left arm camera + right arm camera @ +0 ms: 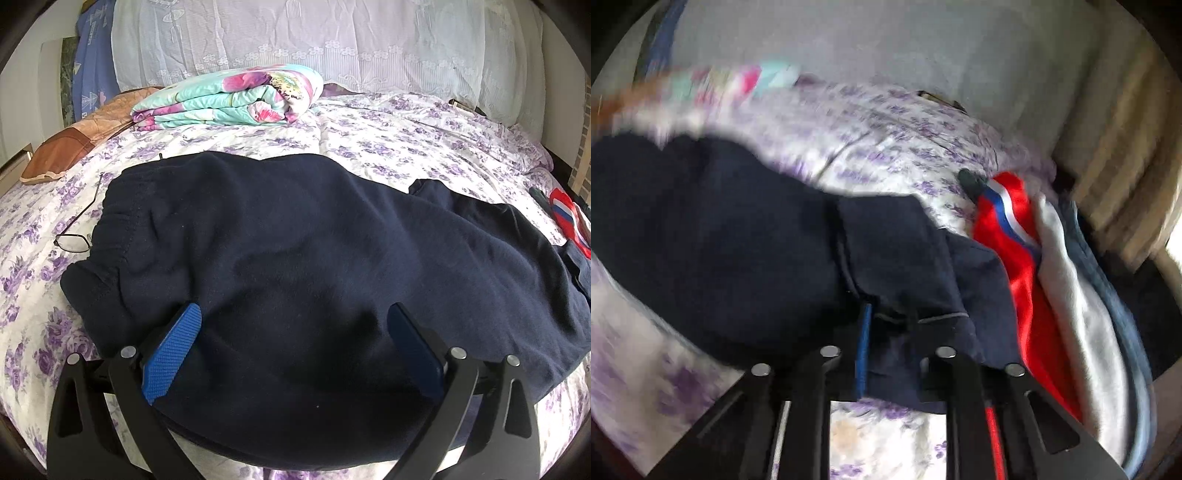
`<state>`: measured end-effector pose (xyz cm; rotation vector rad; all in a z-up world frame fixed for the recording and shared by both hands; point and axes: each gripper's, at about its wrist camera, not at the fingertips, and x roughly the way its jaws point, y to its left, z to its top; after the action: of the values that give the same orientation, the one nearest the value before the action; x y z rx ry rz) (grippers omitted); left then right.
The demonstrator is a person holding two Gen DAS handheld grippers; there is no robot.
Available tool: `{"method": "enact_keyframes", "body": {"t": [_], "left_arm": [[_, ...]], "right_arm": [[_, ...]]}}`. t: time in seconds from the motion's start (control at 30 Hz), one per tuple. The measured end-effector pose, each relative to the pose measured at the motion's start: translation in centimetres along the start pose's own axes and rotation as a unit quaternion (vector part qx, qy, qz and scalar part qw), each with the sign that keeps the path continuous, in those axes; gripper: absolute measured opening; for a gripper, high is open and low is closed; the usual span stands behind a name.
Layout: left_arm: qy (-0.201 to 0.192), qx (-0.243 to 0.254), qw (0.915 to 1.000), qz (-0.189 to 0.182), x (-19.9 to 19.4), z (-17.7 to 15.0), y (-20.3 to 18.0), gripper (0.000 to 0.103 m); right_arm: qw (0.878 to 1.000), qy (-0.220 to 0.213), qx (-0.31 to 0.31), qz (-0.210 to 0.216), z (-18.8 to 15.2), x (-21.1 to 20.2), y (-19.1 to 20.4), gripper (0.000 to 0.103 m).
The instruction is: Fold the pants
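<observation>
- Left gripper [293, 325] is hovering with blue pads [173, 350] spread wide, gripping nothing.
- Right gripper [886, 328] is pinching a fold of the navy pants [295, 266].
- Pants are lying across the floral bedsheet [406, 140], beside glasses [74, 242].

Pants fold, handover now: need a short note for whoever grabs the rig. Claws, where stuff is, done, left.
Left claw: open, fingers straddling the near edge of the pants, nothing pinched.
Right claw: nearly shut, navy fabric of the pants between its pads; looks like a grip on the leg end, but the view is blurred.
Pants lie across the bed, waistband towards the glasses, legs towards the red garment in the clothes pile.
Done: pants appear folded lengthwise, leg on leg.
Left: fold the leg end over to the waistband, smooth flat. Mind the glasses beside the waistband.
</observation>
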<state>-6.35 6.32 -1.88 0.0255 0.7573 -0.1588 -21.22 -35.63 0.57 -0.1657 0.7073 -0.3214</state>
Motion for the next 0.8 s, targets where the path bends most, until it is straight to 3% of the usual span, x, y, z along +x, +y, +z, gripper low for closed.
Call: {"method": "enact_keyframes", "body": {"t": [0.07,0.17,0.23,0.27,0.33,0.37,0.43,0.47,0.53,0.6,0.7,0.77,0.8], "left_arm": [[-0.001,-0.002,1.0000,-0.004,-0.1,0.0,0.0,0.098],[-0.001,-0.003,1.0000,-0.004,-0.1,0.0,-0.2,0.098],[-0.001,-0.004,1.0000,-0.003,-0.2,-0.1,-0.1,0.098],[-0.002,-0.004,1.0000,-0.003,-0.2,0.0,-0.1,0.098],[-0.001,-0.004,1.0000,-0.003,-0.2,0.0,-0.2,0.098],[-0.001,-0.003,1.0000,-0.002,-0.2,0.0,-0.2,0.098],[0.001,-0.001,1.0000,0.001,-0.2,0.0,-0.2,0.098],[0.001,0.000,1.0000,0.003,-0.2,0.0,-0.3,0.098],[0.002,0.001,1.0000,0.005,-0.1,0.0,-0.3,0.098],[0.001,-0.001,1.0000,0.005,-0.2,0.0,-0.3,0.098],[-0.001,-0.004,1.0000,0.007,-0.2,0.0,-0.3,0.098],[-0.002,-0.007,1.0000,0.004,-0.3,-0.1,-0.1,0.098],[-0.005,-0.010,0.9999,0.002,-0.5,-0.2,0.0,0.098]], "right_arm": [[0.997,-0.023,0.071,0.022,0.7,-2.3,-3.5,0.013],[0.967,-0.024,0.244,0.077,-0.4,-4.3,-12.4,0.012],[0.953,0.016,0.293,0.073,-2.2,-3.0,-15.9,0.012],[0.946,0.058,0.315,0.053,-3.7,-1.5,-17.1,0.012],[0.940,0.097,0.326,0.018,-5.4,-0.4,-17.7,0.013],[0.943,0.080,0.323,0.015,-5.5,-0.9,-17.6,0.014],[0.952,0.024,0.305,-0.011,-4.5,-2.9,-16.8,0.033],[0.960,-0.010,0.278,-0.018,-3.4,-3.9,-15.7,0.047],[0.977,-0.033,0.212,0.000,-1.3,-4.7,-13.0,0.049],[0.991,-0.013,0.125,0.042,0.6,-3.1,-8.9,0.053],[0.987,0.114,0.073,0.089,-0.4,3.7,-5.3,0.060],[0.995,0.090,0.037,0.036,0.1,4.2,-3.8,0.059],[0.995,0.082,0.024,0.045,1.3,3.9,-2.8,0.056]]}}
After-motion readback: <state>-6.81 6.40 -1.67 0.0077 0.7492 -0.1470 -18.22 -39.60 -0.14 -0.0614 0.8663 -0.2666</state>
